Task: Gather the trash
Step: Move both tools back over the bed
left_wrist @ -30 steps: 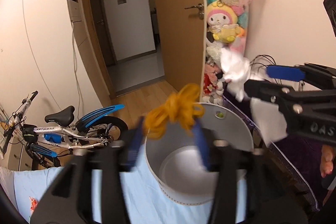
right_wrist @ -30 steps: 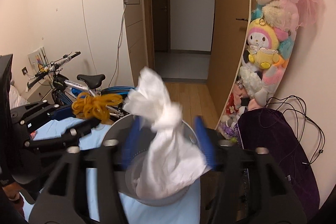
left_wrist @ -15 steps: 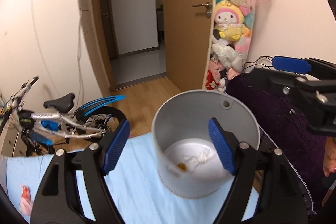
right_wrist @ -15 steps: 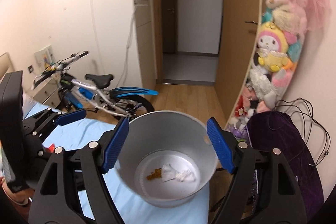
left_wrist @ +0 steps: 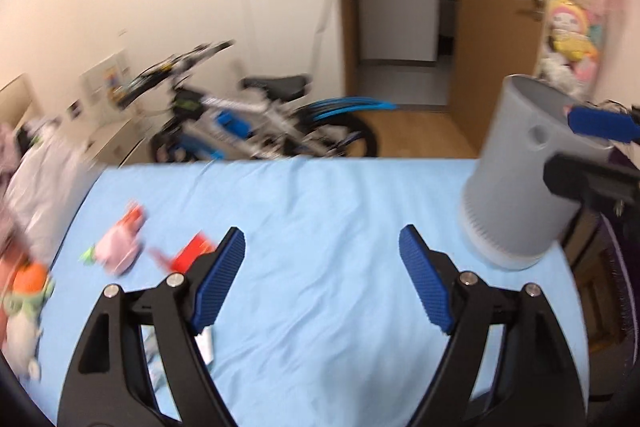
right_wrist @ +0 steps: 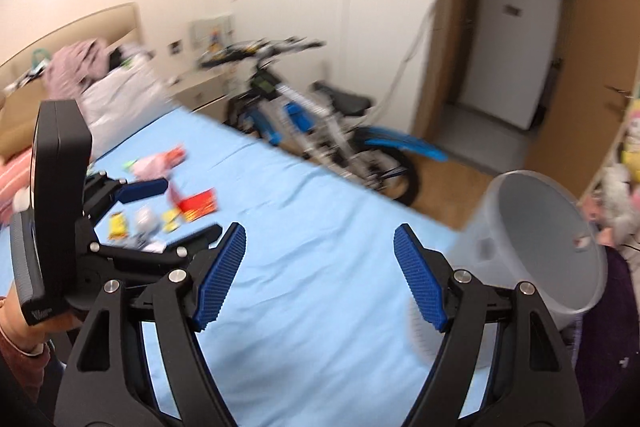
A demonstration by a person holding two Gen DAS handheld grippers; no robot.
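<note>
Both tongs are standing wide open and holding nothing — the left gripper (left_wrist: 322, 273) is hanging over the bare blue sheet (left_wrist: 320, 211), and the right gripper (right_wrist: 320, 277) is doing the same beside it. The grey bin (left_wrist: 520, 179) is standing upright at the sheet's right edge; its inside is not visible clearly here. I judge the step in hand is reaching for the next trash. The scraps are lying in a loose group at the left: a red packet (right_wrist: 198, 205), a pink wrapper (left_wrist: 120, 251), two small yellow ones (right_wrist: 118, 225) and some white pieces — the blur is making an exact count uncertain, but about five or six. The next move is asking each gripper to come down on one scrap and close on it. One bin, two grippers.
</note>
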